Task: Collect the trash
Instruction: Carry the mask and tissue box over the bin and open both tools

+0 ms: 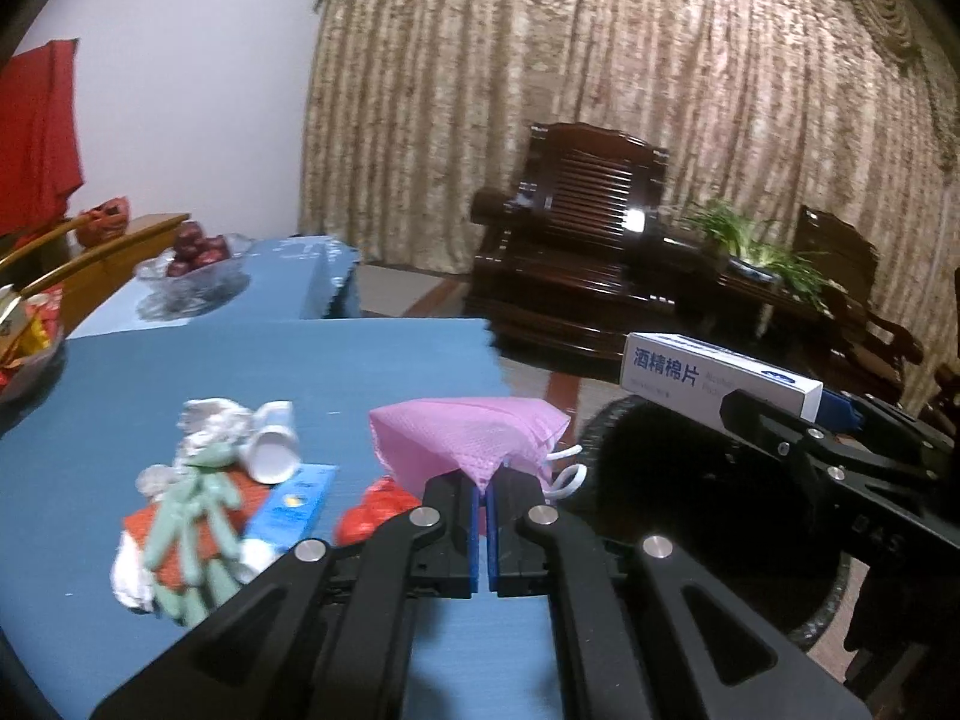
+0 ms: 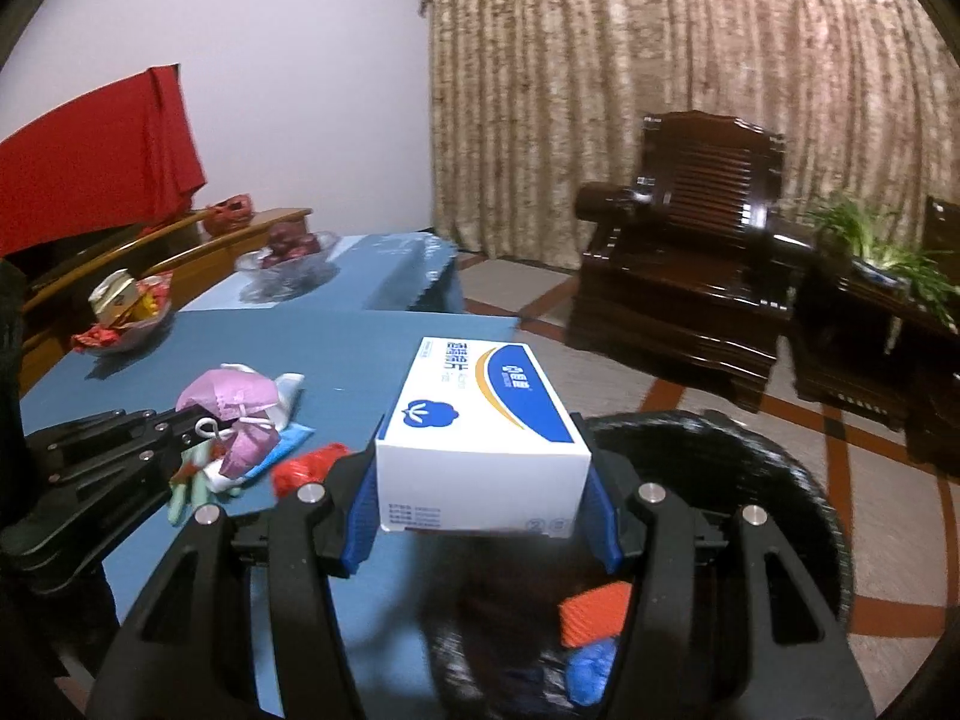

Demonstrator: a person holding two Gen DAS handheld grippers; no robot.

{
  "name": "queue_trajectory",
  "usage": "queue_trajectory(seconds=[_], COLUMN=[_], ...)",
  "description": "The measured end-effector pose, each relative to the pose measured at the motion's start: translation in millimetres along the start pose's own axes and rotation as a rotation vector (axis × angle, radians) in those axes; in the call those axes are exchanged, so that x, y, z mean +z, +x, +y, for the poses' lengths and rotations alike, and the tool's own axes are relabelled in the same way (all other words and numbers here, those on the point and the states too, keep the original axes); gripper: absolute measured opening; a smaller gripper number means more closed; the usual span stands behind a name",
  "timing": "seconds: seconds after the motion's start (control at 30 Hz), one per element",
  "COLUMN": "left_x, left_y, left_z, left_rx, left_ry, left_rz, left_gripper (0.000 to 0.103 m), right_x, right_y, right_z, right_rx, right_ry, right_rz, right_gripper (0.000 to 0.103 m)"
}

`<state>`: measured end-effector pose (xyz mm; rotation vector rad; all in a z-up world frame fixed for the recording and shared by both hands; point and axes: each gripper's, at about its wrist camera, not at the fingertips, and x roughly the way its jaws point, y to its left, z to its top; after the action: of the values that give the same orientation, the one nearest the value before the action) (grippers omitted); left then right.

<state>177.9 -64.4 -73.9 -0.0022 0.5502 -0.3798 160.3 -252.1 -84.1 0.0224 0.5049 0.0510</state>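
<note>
My left gripper (image 1: 485, 489) is shut on a pink face mask (image 1: 468, 435) and holds it above the blue table (image 1: 300, 372). My right gripper (image 2: 483, 504) is shut on a white and blue box of alcohol pads (image 2: 480, 420), held over the black trash bin (image 2: 750, 456). The box also shows in the left wrist view (image 1: 708, 375), and the mask in the right wrist view (image 2: 234, 414). Loose trash lies on the table: a white cup (image 1: 273, 447), crumpled foil (image 1: 210, 420), a green glove (image 1: 192, 516), a blue packet (image 1: 294, 504), a red wrapper (image 1: 372, 510).
The bin holds an orange item (image 2: 594, 612) and a blue one (image 2: 591, 666). A glass bowl of red fruit (image 1: 195, 258) and a snack dish (image 2: 129, 315) stand farther back on the table. Dark wooden armchairs (image 2: 684, 276) and a plant (image 1: 750, 240) stand before the curtain.
</note>
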Motion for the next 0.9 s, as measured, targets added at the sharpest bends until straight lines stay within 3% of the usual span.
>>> queue_trajectory(seconds=[0.63,0.9], left_x=[-12.3,-18.5], left_y=[47.8,68.2], left_z=[-113.4,-143.7], left_rx=[-0.147,-0.188], left_ry=[0.11,0.137], left_rz=[0.071,0.107], left_gripper=[0.002,0.002], right_x=[-55.2,-76.6], right_y=[-16.1,-8.6], right_z=[-95.3,-111.5], right_rx=[-0.192,-0.237], right_ry=[0.1,0.115], right_rz=[0.081,0.13], right_gripper=[0.054,0.054])
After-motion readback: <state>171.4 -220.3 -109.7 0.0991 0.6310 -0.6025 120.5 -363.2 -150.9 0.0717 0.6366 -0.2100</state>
